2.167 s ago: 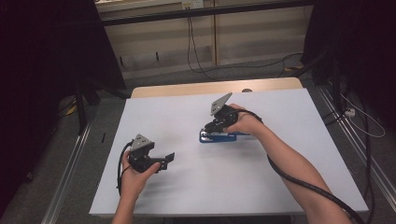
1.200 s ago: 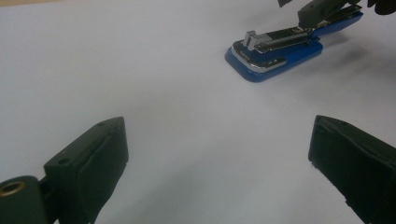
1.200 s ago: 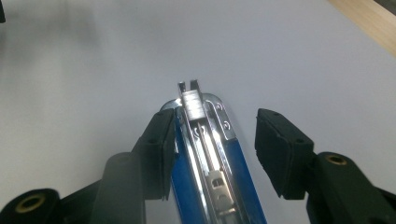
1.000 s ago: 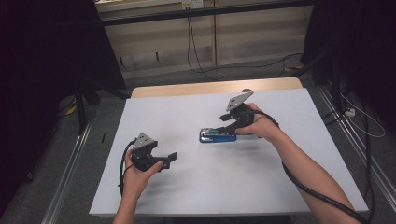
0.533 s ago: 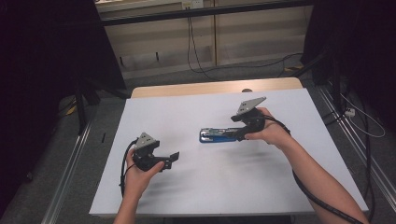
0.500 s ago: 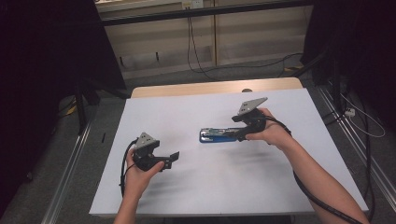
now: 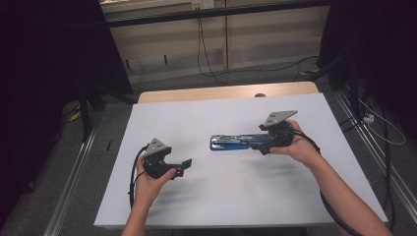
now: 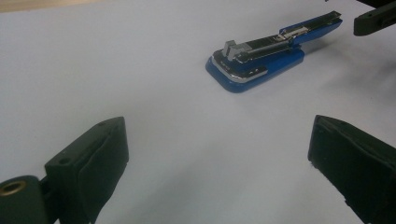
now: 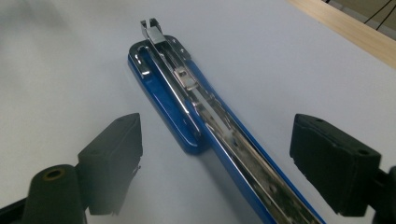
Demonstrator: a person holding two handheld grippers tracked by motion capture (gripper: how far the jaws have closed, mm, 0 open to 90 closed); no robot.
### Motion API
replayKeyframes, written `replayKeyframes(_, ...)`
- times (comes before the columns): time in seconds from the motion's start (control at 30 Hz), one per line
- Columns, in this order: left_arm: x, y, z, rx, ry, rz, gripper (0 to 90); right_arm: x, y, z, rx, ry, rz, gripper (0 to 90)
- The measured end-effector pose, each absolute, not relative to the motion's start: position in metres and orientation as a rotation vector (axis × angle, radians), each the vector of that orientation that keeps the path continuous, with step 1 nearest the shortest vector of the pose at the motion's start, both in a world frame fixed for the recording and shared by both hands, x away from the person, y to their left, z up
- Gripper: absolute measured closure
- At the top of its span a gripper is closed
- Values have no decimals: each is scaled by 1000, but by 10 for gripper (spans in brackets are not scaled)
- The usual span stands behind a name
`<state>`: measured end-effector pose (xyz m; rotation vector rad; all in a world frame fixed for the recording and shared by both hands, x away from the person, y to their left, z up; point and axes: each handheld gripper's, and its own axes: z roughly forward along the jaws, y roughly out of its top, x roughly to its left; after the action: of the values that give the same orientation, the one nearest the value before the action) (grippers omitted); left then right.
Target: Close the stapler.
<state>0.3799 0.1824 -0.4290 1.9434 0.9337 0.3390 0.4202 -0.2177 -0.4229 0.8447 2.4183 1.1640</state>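
Note:
A blue stapler (image 7: 231,142) lies unfolded in the middle of the white table (image 7: 221,196). Its blue base (image 9: 161,100) rests flat, and its chrome staple channel (image 9: 224,126) stretches out to the right. My right gripper (image 7: 264,143) is open at the stapler's right end; in the right gripper view (image 9: 217,133) the jaws stand wide on either side of the unfolded arm without touching it. My left gripper (image 7: 186,164) is open near the front left, pointing right. From the left gripper (image 8: 219,140), the stapler (image 8: 254,60) lies well ahead, apart from the jaws.
A strip of bare wood (image 7: 221,92) runs along the table's far edge. Cables (image 7: 211,59) lie on the floor behind, and metal rails (image 7: 74,187) run along both sides. The other gripper's jaw (image 8: 373,18) shows at the top right of the left gripper view.
The right gripper has moved to the right, and the stapler's top arm has swung out flat with it. The left hand has edged slightly to the right.

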Motion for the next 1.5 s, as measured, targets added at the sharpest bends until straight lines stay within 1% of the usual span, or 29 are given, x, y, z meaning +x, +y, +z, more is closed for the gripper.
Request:
replayKeyframes(0.3, 383, 171, -430, 1962, 907, 330, 79, 404, -239, -428, 915, 2347, 1156, 157)
replayKeyframes(0.53, 386, 163, -430, 1970, 889, 331, 160, 393, -254, -430, 961, 2301, 1151, 153)
replayKeyframes(0.73, 389, 152, -432, 1970, 860, 333, 294, 387, -265, -436, 1000, 2266, 1133, 151)
replayKeyframes(0.8, 390, 149, -433, 1981, 846, 335, 378, 385, -267, -439, 1014, 2258, 1131, 151)
replayKeyframes(0.83, 390, 147, -433, 1984, 844, 334, 391, 384, -268, -439, 1017, 2256, 1122, 151)
replayKeyframes(0.9, 391, 144, -433, 1991, 830, 329, 470, 383, -269, -440, 1006, 2257, 1080, 151)
replayKeyframes(0.93, 392, 142, -433, 1993, 825, 342, 484, 383, -269, -441, 1004, 2257, 1071, 151)
replayKeyframes(1.0, 393, 137, -434, 1994, 815, 347, 567, 382, -271, -442, 1019, 2246, 1079, 152)
replayKeyframes(1.03, 393, 135, -435, 1991, 817, 346, 587, 382, -273, -442, 1027, 2240, 1082, 153)
replayKeyframes(1.2, 400, 125, -439, 2002, 815, 347, 744, 382, -281, -443, 1080, 2195, 1095, 165)
replayKeyframes(1.33, 405, 120, -443, 2002, 819, 347, 827, 382, -285, -446, 1103, 2192, 1092, 193)
replayKeyframes(1.5, 411, 116, -447, 2014, 821, 355, 900, 383, -286, -448, 1109, 2190, 1085, 247)
